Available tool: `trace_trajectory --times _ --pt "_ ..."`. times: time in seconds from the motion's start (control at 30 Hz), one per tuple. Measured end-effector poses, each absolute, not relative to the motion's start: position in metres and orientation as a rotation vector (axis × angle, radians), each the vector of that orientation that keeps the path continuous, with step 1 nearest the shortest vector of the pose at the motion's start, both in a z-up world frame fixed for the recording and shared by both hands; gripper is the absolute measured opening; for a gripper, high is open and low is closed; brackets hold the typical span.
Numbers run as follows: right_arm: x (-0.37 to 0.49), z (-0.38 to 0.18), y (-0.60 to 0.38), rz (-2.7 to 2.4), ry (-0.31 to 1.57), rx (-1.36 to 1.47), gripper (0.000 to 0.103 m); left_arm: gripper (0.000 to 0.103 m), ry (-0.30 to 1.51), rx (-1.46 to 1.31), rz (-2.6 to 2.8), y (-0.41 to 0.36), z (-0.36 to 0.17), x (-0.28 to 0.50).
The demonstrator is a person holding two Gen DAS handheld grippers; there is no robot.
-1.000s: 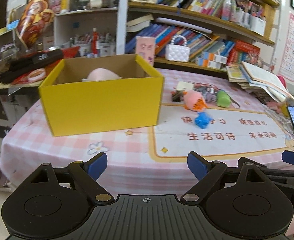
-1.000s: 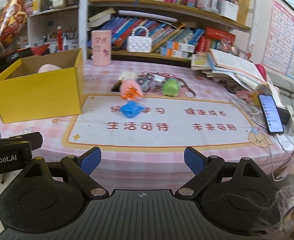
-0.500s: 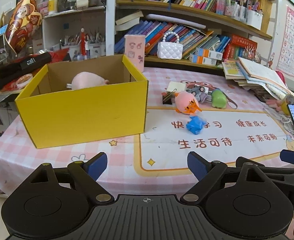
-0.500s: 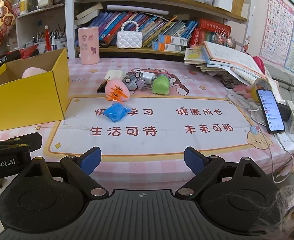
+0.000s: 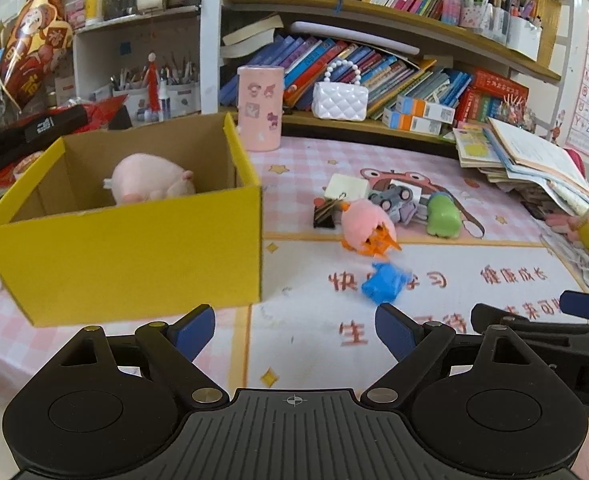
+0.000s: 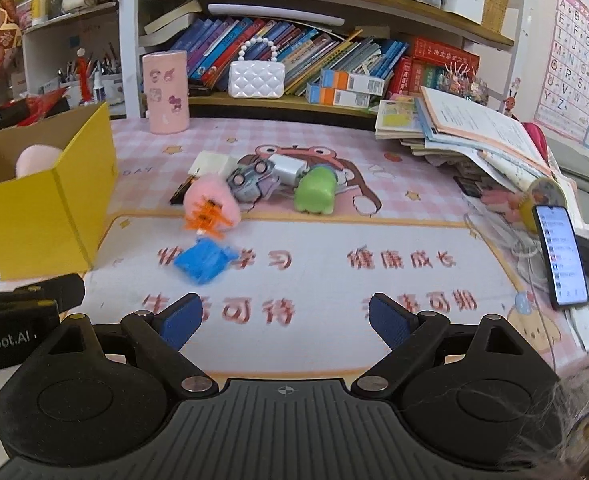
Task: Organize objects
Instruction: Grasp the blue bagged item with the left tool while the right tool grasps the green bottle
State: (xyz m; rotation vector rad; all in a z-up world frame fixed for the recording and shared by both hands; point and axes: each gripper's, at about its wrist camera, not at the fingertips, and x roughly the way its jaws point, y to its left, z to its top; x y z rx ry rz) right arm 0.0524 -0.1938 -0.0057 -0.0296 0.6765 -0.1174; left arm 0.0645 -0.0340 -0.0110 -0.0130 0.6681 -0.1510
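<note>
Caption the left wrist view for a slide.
Open left gripper faces a yellow box holding a pink plush, toys scattered beside it.

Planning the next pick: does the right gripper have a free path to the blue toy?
Probably yes: the right gripper is open and empty, and only bare mat lies between it and the blue toy.

Both views bright, even indoor light; source not in frame, prob overhead. Soft shadow under yellow box (image 5: 134,256) near side. Motion blur on mat lettering (image 6: 262,260) and blue toy (image 6: 202,260), esp right wrist view. Fisheye bends shelves (image 5: 374,12) toward edges. Phone screen (image 6: 560,256) glows, slightly blown out. Far shelves fairly sharp.
</note>
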Motion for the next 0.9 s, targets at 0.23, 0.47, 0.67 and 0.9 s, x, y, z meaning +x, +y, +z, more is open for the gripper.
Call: trace_trajectory --times 0.23,0.47,0.67,0.9 --pt "0.083 -0.005 -0.218 -0.088 0.675 -0.03 0.09 0.088 0.665 -0.019 -0.135 -0.058 -0.012 0.088" --pt "0.111 -0.007 -0.24 -0.031 0.69 0.037 0.087 0.066 0.68 0.016 -0.133 -0.082 -0.014 0.106" --pt "0.129 -0.007 -0.25 0.006 0.683 0.038 0.085 0.045 0.726 0.043 -0.178 -0.103 -0.024 0.124" --pt "0.145 -0.011 -0.265 0.015 0.692 0.043 0.085 0.044 0.779 0.138 -0.222 -0.134 -0.045 0.144"
